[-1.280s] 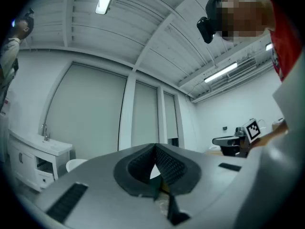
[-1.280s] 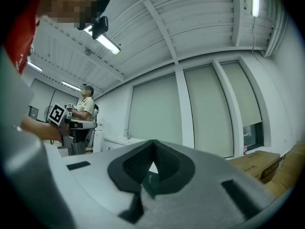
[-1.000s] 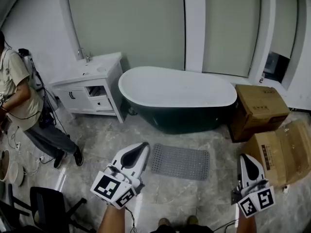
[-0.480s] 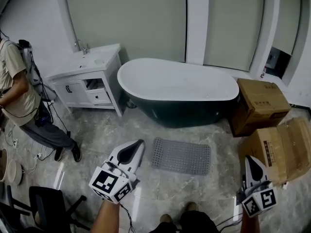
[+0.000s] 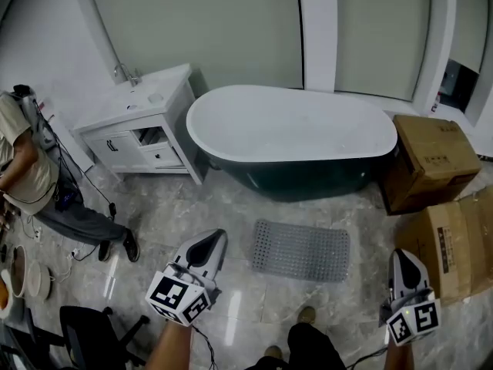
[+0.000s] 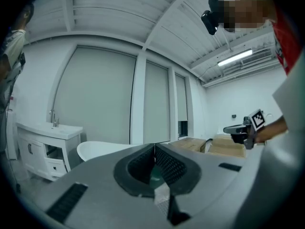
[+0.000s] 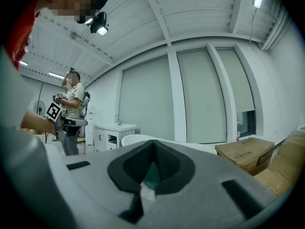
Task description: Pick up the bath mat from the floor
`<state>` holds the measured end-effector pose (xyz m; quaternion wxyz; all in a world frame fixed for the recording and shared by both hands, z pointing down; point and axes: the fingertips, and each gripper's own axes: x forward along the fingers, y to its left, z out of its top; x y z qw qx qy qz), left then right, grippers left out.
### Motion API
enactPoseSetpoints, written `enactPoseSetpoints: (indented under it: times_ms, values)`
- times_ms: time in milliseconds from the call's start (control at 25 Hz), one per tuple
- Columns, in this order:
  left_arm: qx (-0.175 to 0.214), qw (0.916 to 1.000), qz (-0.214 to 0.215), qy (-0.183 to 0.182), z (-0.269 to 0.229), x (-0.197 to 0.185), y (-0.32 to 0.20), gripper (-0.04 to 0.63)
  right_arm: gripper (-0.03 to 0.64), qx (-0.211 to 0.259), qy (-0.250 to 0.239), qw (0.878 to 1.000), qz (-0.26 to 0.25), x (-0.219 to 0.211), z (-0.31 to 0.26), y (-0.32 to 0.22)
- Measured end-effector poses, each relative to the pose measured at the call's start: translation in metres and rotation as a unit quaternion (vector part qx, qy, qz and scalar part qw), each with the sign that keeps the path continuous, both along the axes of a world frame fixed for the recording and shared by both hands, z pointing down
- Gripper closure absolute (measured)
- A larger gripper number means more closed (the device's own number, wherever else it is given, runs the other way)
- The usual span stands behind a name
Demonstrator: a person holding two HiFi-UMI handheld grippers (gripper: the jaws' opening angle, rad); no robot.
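1. None of the lift is done: the grey bath mat [image 5: 300,250] lies flat on the floor [image 5: 177,214], between the left tool [image 5: 212,239] and the right tool [image 5: 402,257], touching neither.
2. Both tools are clenched on nothing.
3. Reaching down, opening, gripping and lifting all seem left to do.

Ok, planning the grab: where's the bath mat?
Head view, centre: the grey perforated bath mat lies on the marble floor before the dark-sided white bathtub.

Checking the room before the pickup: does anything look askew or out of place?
The vanity's upper drawer looks pulled open, and two cardboard boxes crowd the floor beside the bathtub. The bath mat lies flat.
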<state>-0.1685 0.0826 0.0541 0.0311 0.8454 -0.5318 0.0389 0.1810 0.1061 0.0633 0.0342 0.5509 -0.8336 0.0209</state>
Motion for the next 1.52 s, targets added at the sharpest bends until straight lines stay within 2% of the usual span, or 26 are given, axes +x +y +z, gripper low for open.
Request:
enactPoseSetpoints:
  times_ms: [200, 440, 560, 960, 1360, 1520]
  values:
    - [-0.027, 0.9993, -0.018, -0.017, 0.027, 0.009, -0.056, 0.584, 0.612, -0.026, 0.013, 1.0, -0.009, 0.009, 0.036, -0.055]
    - [-0.064, 0.9974, -0.015, -0.031, 0.085, 0.02, -0.108, 0.584, 0.612, -0.077, 0.009, 0.997, -0.013, 0.025, 0.09, -0.11]
    - [-0.089, 0.9953, -0.012, -0.036, 0.123, 0.012, -0.128, 0.584, 0.612, -0.099, 0.004, 0.995, -0.011, 0.023, 0.116, -0.129]
    - [-0.169, 0.9852, -0.017, -0.023, 0.26, -0.011, -0.192, 0.584, 0.612, -0.153, 0.021, 0.988, 0.003, 0.007, 0.219, -0.182]
    - [-0.24, 0.97, -0.016, -0.031, 0.421, -0.019, -0.225, 0.583, 0.611, -0.22, 0.023, 0.974, 0.038, 0.018, 0.379, -0.208]
    - [-0.273, 0.9611, -0.014, -0.042, 0.496, -0.025, -0.233, 0.581, 0.582, -0.256, 0.024, 0.965, 0.045, 0.03, 0.464, -0.215]
